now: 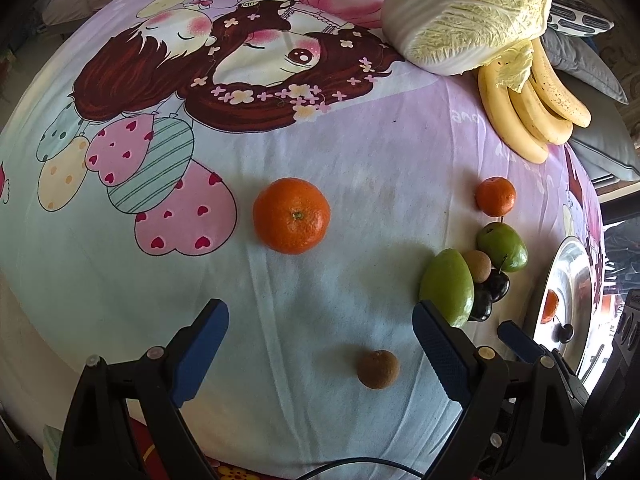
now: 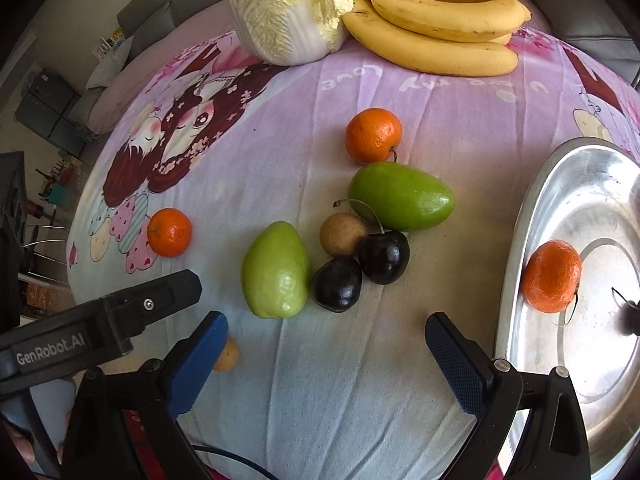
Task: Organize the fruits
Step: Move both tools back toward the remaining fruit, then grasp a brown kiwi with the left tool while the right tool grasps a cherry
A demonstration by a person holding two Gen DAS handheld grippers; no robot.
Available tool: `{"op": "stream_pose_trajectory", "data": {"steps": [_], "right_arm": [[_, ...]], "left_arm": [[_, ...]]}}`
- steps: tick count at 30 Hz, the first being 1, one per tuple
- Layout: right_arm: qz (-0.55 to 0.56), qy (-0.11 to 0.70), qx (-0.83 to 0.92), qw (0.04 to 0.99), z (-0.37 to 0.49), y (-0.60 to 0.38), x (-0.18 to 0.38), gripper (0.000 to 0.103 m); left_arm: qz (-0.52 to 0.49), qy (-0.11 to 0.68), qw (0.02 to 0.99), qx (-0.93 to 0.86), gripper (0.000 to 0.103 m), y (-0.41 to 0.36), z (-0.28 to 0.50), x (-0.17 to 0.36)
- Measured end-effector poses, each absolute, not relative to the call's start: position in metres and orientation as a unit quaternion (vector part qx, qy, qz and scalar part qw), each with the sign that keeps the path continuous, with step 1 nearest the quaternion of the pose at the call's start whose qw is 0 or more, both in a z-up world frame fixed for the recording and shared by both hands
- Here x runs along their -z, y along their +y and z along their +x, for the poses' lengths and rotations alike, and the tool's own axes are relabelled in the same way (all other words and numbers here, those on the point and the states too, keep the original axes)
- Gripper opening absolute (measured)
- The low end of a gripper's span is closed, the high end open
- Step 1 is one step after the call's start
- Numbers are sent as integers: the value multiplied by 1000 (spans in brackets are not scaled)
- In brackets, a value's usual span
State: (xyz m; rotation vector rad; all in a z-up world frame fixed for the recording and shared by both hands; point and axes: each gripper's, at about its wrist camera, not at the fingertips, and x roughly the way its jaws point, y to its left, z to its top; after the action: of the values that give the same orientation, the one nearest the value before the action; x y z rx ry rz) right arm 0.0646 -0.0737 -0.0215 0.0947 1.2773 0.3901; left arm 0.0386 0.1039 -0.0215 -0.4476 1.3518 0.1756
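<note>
Two grippers, left gripper (image 1: 320, 344) and right gripper (image 2: 326, 354), hang with jaws released, grasping nothing. One mandarin (image 2: 551, 282) lies in the steel tray (image 2: 532, 208) at three o'clock; remaining fruit cluster (image 2: 344, 236) sits on the cartoon-print tabletop (image 2: 340, 400).

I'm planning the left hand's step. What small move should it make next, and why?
Probably lower the left gripper onto the small brown fruit: its jaws stand open and empty, and that fruit lies alone on the cloth just below them, outside the metal tray.

tangerines: one lay in steel tray (image 2: 520, 240) at right (image 2: 551, 282), two on cloth (image 2: 373, 135) (image 2: 169, 232) | green mangoes (image 2: 401, 196) (image 2: 276, 270), dark plums (image 2: 384, 256), longan (image 2: 342, 234) clustered centre | bananas (image 2: 436, 16) far
</note>
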Motion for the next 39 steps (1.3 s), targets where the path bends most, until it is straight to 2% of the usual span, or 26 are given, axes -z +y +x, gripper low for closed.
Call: {"op": "stream_pose_trajectory", "data": {"steps": [7, 11, 17, 19, 20, 23, 27, 29, 34, 36, 39], "right_arm": [[66, 580, -196, 788, 66, -81, 18, 99], [62, 577, -188, 793, 69, -84, 17, 85], [74, 570, -197, 794, 71, -88, 15, 75], [79, 571, -199, 793, 72, -89, 16, 74], [82, 572, -200, 791, 72, -89, 16, 74], [99, 571, -206, 789, 73, -94, 15, 63], [101, 570, -192, 793, 74, -101, 14, 59], [105, 574, -185, 791, 76, -104, 17, 50], [105, 567, -182, 797, 76, -106, 13, 49], [110, 564, -184, 798, 76, -107, 12, 49], [108, 563, -177, 800, 77, -108, 12, 48]], "left_arm": [[-220, 612, 756, -75, 93, 110, 41, 18], [-232, 611, 754, -62, 93, 112, 41, 16], [-242, 607, 755, -45, 93, 107, 38, 15], [-241, 608, 755, -41, 92, 106, 38, 15], [-243, 608, 755, -37, 91, 105, 38, 15], [-246, 608, 754, -31, 82, 101, 38, 15], [-248, 613, 750, -24, 78, 98, 36, 20], [-243, 617, 749, -19, 75, 93, 36, 21], [-232, 633, 739, 0, 67, 78, 34, 29], [-226, 638, 736, 1, 59, 74, 31, 33], [-221, 645, 731, 1, 57, 71, 30, 38]]}}
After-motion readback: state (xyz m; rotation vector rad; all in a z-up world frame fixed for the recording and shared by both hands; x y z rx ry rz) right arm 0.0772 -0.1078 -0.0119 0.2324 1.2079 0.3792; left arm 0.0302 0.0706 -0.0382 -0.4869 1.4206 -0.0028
